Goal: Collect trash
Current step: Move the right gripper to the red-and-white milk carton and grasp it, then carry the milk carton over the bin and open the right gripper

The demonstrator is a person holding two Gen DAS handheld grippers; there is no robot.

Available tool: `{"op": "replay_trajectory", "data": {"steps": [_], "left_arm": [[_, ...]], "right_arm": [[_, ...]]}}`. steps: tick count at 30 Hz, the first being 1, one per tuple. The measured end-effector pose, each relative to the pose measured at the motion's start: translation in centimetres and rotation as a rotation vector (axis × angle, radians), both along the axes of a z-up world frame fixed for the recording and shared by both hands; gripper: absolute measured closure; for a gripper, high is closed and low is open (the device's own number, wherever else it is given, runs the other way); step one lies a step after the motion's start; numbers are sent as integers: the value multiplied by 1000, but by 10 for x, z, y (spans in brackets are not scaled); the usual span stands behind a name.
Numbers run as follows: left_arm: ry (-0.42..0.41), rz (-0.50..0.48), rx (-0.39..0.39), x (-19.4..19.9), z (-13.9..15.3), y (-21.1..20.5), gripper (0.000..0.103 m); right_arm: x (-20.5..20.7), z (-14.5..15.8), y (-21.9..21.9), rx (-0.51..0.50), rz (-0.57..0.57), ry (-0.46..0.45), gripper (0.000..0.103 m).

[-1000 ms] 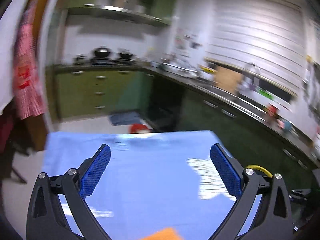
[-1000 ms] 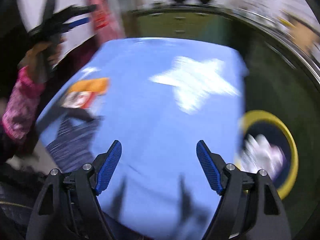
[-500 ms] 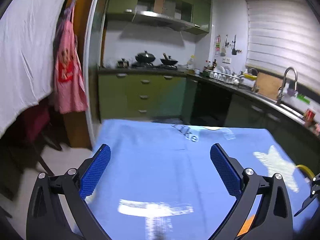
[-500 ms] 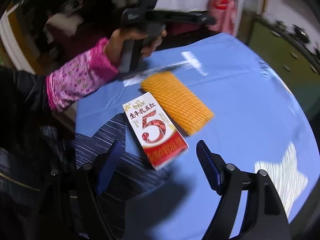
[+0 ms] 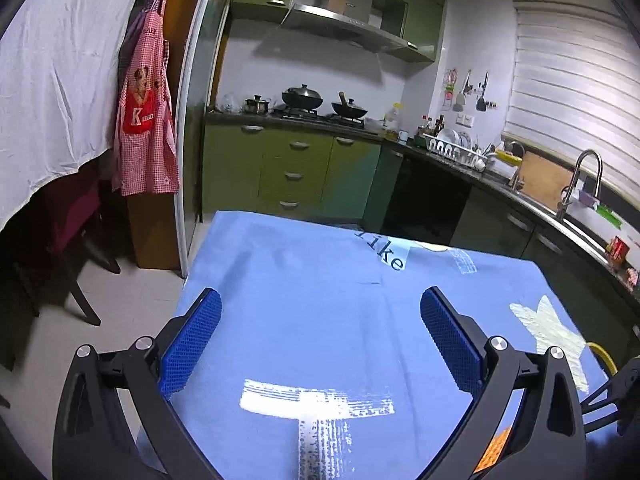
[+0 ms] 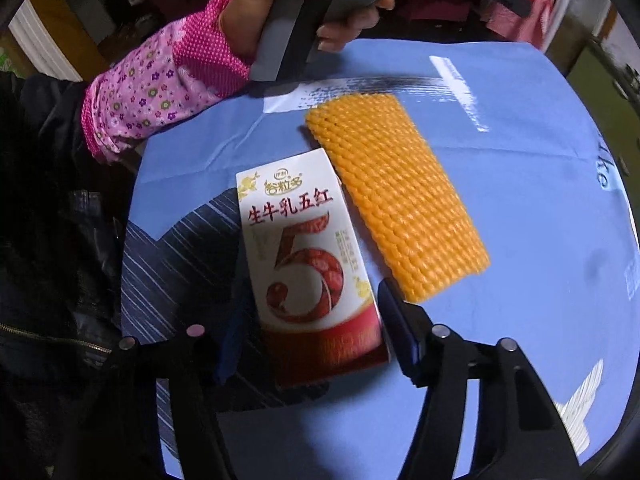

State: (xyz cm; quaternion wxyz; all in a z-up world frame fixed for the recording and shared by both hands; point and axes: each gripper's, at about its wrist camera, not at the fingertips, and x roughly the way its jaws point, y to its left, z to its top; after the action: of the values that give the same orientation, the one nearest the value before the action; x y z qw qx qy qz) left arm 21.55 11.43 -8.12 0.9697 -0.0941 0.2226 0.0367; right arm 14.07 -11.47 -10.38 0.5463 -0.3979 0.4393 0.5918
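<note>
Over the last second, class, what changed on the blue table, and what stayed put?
The right gripper swung over the carton; its jaws have just been closing around it, grip unconfirmed. The left gripper dipped toward the table, jaws open. Carton and orange mesh stayed put.

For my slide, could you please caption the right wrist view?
Right tool closing around a milk carton beside orange foam netting.

Orange netted sleeve (image 6: 396, 204), red-white carton (image 6: 308, 264)

On the cloth — one carton (image 6: 310, 268), one foam net (image 6: 396, 200).
</note>
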Motion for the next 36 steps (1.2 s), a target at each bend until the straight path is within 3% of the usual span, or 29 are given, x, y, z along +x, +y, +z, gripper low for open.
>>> {"op": "replay_trajectory", "data": {"steps": [12,25,28,31,33,36], "left_arm": [[22,-27,45,5,-4,-21,5],[34,-50,60,5,-5,-28,5],[39,-60,58,6,-6,-30,5],[49,-69,61,7,-8,-33,5],[55,-81,57,8,-9,-35,5],[57,-96,63,9,-8,-40,5]], "right_arm": [[-11,-10,16,-44,20,-43,52],[-36,23,-56,56,-179,-67,53],[-34,31,-88,89,-286,-63,53],[-20,45,-135,133,-470,-57,53],[-7,52,-174,145,-621,-74,53],[13,57,-260,134,-941,-118,53]]}}
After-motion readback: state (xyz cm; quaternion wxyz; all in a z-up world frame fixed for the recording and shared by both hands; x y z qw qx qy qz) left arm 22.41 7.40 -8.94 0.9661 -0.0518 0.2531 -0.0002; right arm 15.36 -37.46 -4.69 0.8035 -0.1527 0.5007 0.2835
